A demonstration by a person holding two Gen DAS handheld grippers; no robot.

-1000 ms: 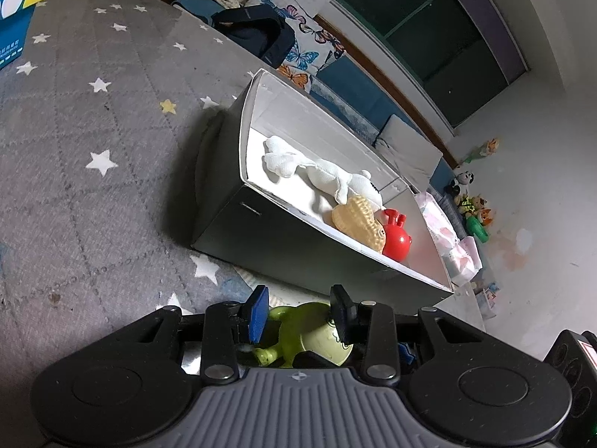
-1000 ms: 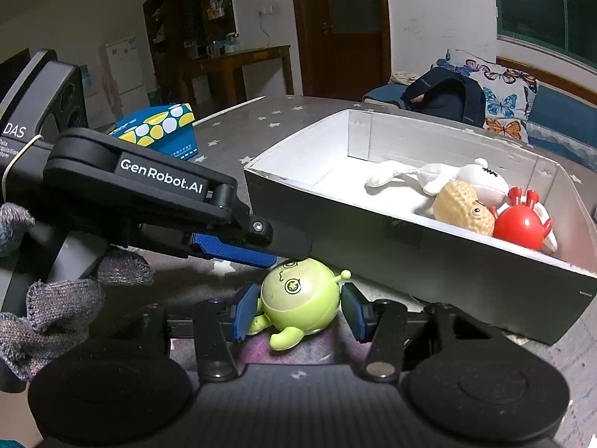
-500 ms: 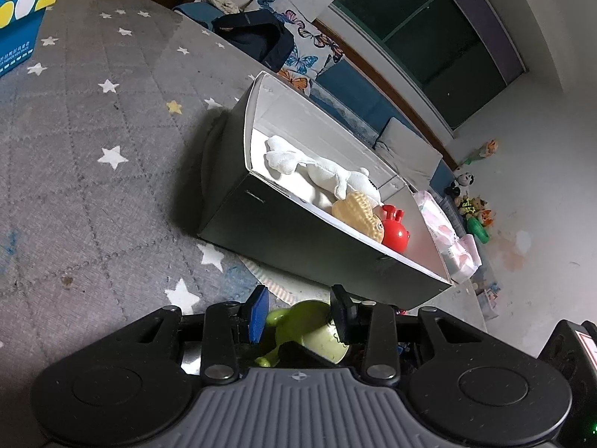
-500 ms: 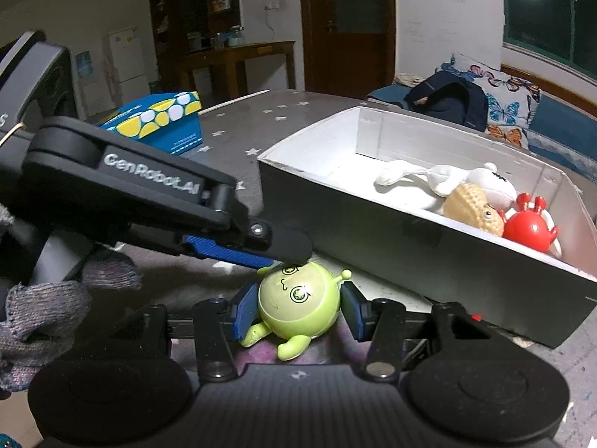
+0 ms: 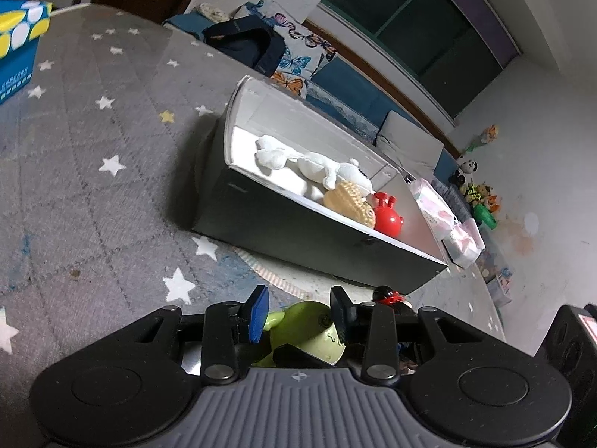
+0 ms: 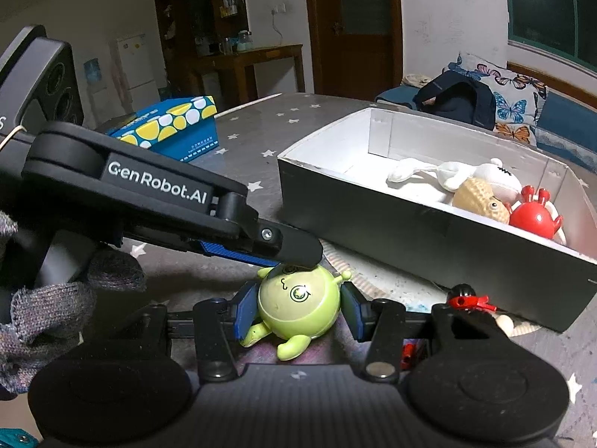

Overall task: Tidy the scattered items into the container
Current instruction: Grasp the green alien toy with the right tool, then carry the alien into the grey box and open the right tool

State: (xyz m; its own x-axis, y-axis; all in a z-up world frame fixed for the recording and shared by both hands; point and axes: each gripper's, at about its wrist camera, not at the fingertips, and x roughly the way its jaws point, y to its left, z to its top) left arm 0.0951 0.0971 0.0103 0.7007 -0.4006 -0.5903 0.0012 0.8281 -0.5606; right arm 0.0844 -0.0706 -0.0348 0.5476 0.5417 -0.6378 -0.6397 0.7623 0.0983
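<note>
A round green toy [image 6: 298,304] with small limbs sits between my right gripper's [image 6: 296,308] blue pads, which press its two sides. It also shows in the left wrist view [image 5: 311,330]. My left gripper [image 5: 298,311] is open just above the toy; its finger [image 6: 294,248] touches the toy's top. The grey box [image 6: 429,231] with a white inside stands just beyond, also in the left wrist view [image 5: 291,220]. It holds a white plush [image 6: 447,177], a tan toy [image 6: 481,201] and a red toy [image 6: 535,218].
A small black and red figure [image 6: 466,298] lies right of the green toy, by the box's near wall. A blue and yellow carton [image 6: 175,127] stands far left on the grey starred mat [image 5: 93,171]. A sofa with a dark backpack [image 6: 459,100] lies behind.
Both grippers have lifted and drawn back from the box together. The right pads have closed onto the green toy, and the figure has come into view.
</note>
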